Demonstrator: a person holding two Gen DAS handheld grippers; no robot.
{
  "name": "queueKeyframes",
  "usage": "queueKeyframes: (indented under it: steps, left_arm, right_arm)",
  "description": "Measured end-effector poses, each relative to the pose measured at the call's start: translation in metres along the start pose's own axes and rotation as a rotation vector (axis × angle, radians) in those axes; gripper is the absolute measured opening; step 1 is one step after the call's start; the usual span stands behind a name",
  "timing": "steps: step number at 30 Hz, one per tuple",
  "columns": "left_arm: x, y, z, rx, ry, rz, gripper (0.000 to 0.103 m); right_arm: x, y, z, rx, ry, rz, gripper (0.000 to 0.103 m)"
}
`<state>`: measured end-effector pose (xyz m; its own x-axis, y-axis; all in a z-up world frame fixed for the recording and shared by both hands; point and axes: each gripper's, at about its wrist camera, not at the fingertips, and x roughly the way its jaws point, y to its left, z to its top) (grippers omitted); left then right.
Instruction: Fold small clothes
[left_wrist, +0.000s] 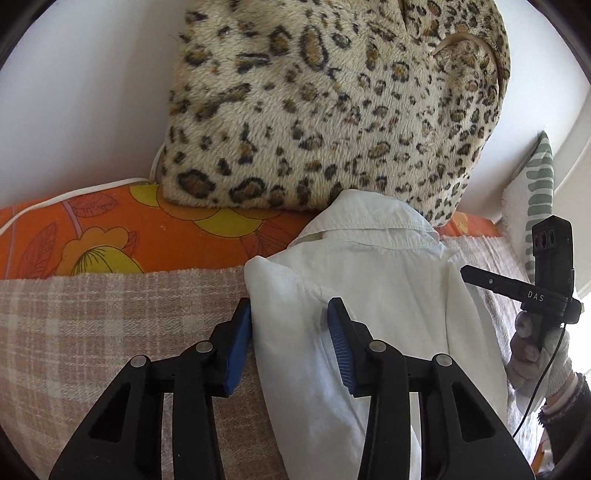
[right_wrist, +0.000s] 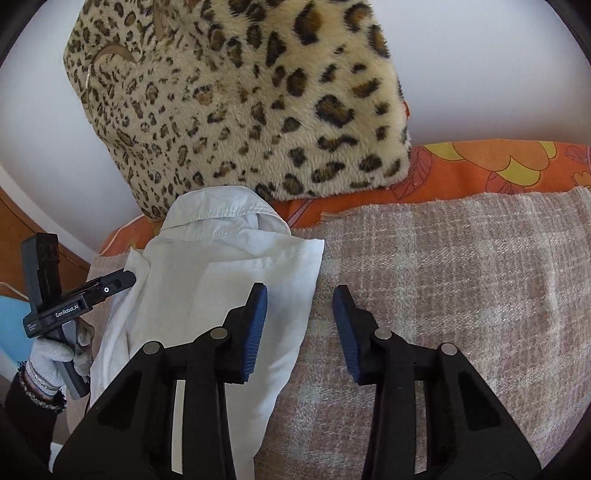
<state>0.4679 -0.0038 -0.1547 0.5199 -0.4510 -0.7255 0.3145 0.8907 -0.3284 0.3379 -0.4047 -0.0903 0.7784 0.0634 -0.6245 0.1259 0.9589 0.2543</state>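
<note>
White cotton, a small collared shirt (left_wrist: 369, 266) lies on the plaid blanket (left_wrist: 110, 314) of the bed, collar toward the leopard cushion (left_wrist: 314, 110) at the bed's head edge, its long axis running from there back toward the person. The left claw (left_wrist: 290, 345), partly spread and pinching nothing, straddles the shirt's left side edge. The right claw (right_wrist: 301, 332), likewise spread and empty, straddles the right side edge. Each hand is nearest its own side; folding the sides inward looks next.
</note>
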Motion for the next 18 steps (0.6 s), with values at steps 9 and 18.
queueKeyframes:
  steps: [9,18]
  left_arm:
    - [0.001,-0.002,0.011,-0.023,-0.038,-0.042,0.004]
    - [-0.059,-0.013,0.015,-0.019,-0.137,-0.104,0.004]
  right_arm:
    - [0.009,0.019,0.020,0.002,0.015,0.009,0.005]
    - [-0.053,0.056,0.031,-0.074,-0.064,0.036,0.003]
